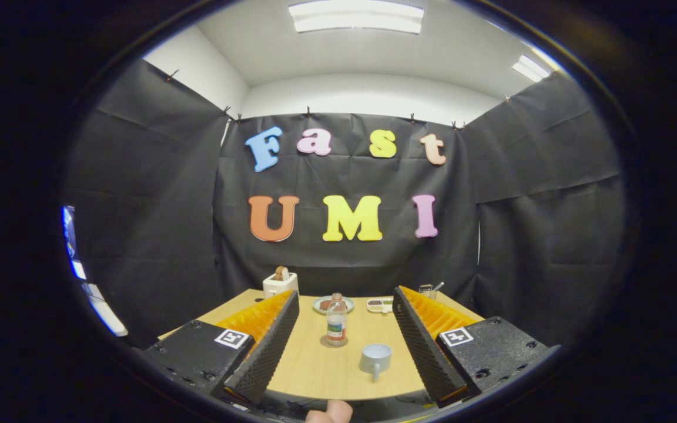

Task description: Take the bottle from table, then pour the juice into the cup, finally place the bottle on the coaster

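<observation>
The room has white walls and bright flat lights on the ceiling, and black cloth hangs around a smooth, light wooden table [315,364]. The gripper [344,338] has its two fingers [268,346] spread wide apart, with nothing held between them. The fingers are black with a bumpy, ridged inside face, and orange ribbed plastic shows behind them. The bottle [336,321] stands upright on the table ahead of the fingers, in the gap between them. It is clear plastic with a label around it, and it sits on a round dark coaster [334,342]. The cup [376,358] is pale blue and round with a handle, and it stands just beside the bottle, closer to the fingers. Farther back are a round plate [333,304] with something brown on it, a small white tray [379,305] and a white boxy toaster [280,284]. A fingertip [329,412] shows below the gripper.
</observation>
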The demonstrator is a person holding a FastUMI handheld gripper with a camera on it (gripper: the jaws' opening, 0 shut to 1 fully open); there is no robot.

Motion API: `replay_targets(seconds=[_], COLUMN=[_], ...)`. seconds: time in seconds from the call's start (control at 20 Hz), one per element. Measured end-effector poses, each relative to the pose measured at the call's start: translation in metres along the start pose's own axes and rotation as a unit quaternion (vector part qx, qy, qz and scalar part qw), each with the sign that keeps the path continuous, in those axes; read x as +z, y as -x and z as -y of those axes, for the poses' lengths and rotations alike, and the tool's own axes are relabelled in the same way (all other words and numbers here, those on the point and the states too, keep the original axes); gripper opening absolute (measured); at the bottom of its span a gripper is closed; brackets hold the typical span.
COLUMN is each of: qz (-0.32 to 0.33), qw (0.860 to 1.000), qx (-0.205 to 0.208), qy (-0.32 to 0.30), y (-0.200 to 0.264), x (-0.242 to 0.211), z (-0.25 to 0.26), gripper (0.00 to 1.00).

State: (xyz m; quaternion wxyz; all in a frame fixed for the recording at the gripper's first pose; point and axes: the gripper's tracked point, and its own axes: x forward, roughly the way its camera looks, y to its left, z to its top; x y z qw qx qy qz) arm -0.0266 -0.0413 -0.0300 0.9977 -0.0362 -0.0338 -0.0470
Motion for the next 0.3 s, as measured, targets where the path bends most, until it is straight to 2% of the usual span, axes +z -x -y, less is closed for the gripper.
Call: replay_targets(seconds=[0.3], qz=[0.006], qw=[1.000], qx=[-0.006], qy=[0.001], y=[0.0004], x=[-0.0049], z=[0.0037], gripper=[1.00])
